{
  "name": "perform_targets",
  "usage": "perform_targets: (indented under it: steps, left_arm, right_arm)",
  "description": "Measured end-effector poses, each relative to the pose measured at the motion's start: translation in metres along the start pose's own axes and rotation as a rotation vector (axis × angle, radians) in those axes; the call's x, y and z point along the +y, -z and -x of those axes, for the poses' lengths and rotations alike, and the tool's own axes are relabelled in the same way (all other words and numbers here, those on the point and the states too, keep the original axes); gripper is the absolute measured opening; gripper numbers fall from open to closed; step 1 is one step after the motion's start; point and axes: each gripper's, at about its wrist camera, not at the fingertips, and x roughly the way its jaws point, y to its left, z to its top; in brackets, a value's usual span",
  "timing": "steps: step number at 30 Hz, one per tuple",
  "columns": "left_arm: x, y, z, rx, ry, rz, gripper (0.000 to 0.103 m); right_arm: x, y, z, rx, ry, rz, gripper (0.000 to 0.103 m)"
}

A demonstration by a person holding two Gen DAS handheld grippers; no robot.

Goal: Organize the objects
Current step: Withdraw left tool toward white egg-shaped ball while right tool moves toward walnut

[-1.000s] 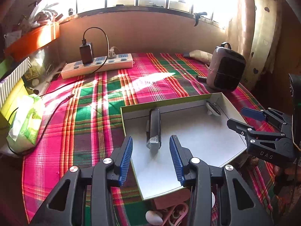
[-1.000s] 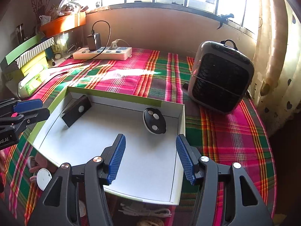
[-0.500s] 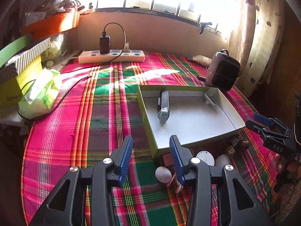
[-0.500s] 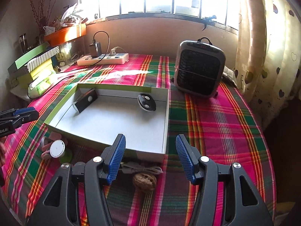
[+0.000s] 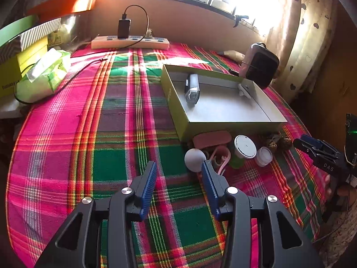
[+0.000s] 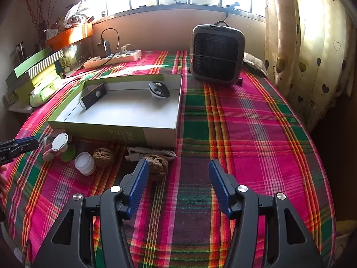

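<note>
Jaws of both tools parted, empty — left gripper [image 5: 178, 174], jaws just widened slightly, hovers over plaid surface [image 5: 111, 134] beside white ball [image 5: 194, 158]; right gripper [image 6: 178, 174] hangs just right of walnut [image 6: 157, 163]. Shallow green box [image 6: 116, 131] sits mid-surface, holding black rectangular device [image 6: 92, 96] at left wall, dark oval item [image 6: 158, 90] near back wall. Clutter along box's near side — white-lidded jar [image 6: 84, 159], second walnut [image 6: 103, 154], coiled cable [image 6: 151, 150], pink case [image 5: 212, 139]. Small heater [image 6: 216, 54] stands behind.

Empty left hand-held gripper [image 5: 178, 172] beside white ball [image 5: 194, 158], near green box [image 5: 178, 111].
</note>
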Motion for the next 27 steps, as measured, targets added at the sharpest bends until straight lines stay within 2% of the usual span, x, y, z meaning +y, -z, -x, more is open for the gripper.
perform_targets:
  steps: [11,23,27]
  left_arm:
    - [-0.003,0.001,-0.009,0.018,0.028,-0.002,0.041]
    - [-0.011,-0.005,-0.018,0.030,0.038,-0.028,0.041]
    - [-0.008,-0.007,-0.019,0.025,0.044,-0.007,0.041]
  right_arm:
    - [0.013,0.003,-0.023,0.069,-0.051,0.016,0.057]
    - [0.018,-0.003,-0.033,0.100,-0.050,0.035,0.057]
    - [0.018,-0.004,-0.034,0.102,-0.043,0.041,0.057]
